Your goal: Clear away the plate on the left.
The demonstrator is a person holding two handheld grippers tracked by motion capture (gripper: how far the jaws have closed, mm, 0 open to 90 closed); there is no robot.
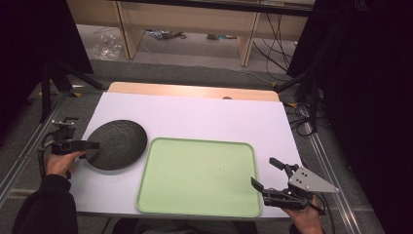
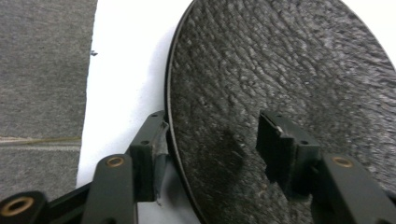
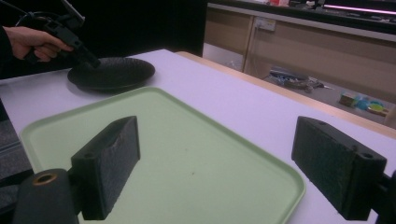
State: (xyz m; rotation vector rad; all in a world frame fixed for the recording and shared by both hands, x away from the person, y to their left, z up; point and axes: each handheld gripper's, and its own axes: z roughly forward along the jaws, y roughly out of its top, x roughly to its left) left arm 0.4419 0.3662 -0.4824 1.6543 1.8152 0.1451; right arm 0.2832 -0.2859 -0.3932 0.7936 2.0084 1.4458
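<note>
The black textured plate [image 1: 117,145] lies flat on the white desk [image 1: 204,117], just left of the empty green tray [image 1: 197,176]. It appears rigid, breakable and moderately heavy; grip it at the rim. The left tool [image 1: 92,145] straddles the plate's near-left rim, one jaw under, one above, not visibly clamped. The right tool [image 1: 265,175] stands wide apart, holding nothing, at the tray's right corner.

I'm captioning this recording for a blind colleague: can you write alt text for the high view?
The left gripper straddles the left rim of a black textured plate lying on a white table, its jaws not closed on it. A pale green tray sits beside the plate, and the right gripper hangs open at the tray's right corner.
</note>
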